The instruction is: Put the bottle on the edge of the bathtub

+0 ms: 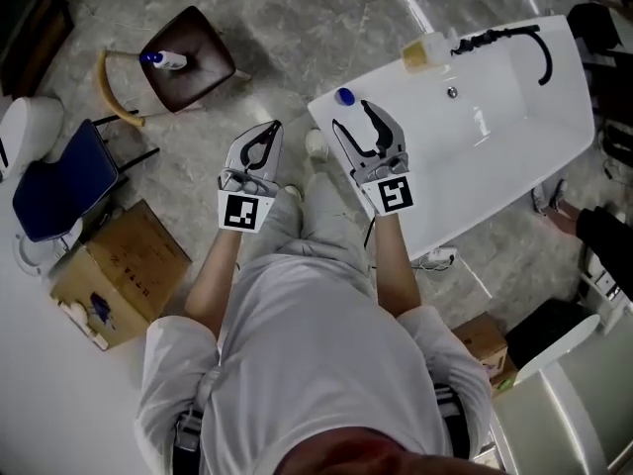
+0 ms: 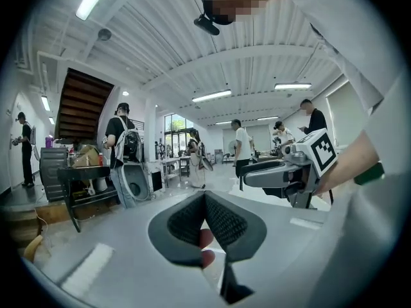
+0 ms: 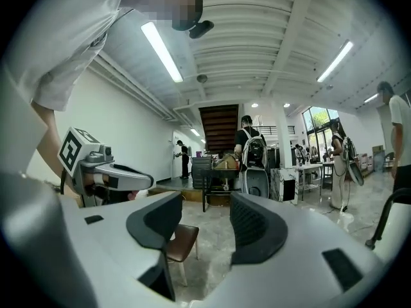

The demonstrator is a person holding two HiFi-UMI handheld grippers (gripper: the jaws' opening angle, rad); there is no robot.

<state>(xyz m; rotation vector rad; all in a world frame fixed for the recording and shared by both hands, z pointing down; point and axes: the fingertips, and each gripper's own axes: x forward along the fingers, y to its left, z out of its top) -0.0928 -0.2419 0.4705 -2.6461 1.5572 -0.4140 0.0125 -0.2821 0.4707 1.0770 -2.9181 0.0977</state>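
Note:
In the head view a bottle with a blue cap [image 1: 344, 96] stands on the near corner of the white bathtub's [image 1: 514, 156] rim. My right gripper [image 1: 353, 115] hovers just beside it, open, with nothing between its jaws. In the right gripper view the right gripper [image 3: 204, 204] points out over the floor and shows no bottle. My left gripper [image 1: 271, 129] hangs to the left of the tub over the floor, shut and empty; in its own view the left gripper [image 2: 205, 194] has its pads meeting. A second blue-capped bottle [image 1: 166, 60] lies on a brown stool [image 1: 193, 62].
A yellowish pack [image 1: 423, 52] and a black shower hose [image 1: 504, 38] lie on the tub's far rim. A blue chair [image 1: 59, 181] and a cardboard box [image 1: 124, 270] stand at the left, another box [image 1: 485, 339] at the lower right. Several people [image 2: 241, 147] stand across the room.

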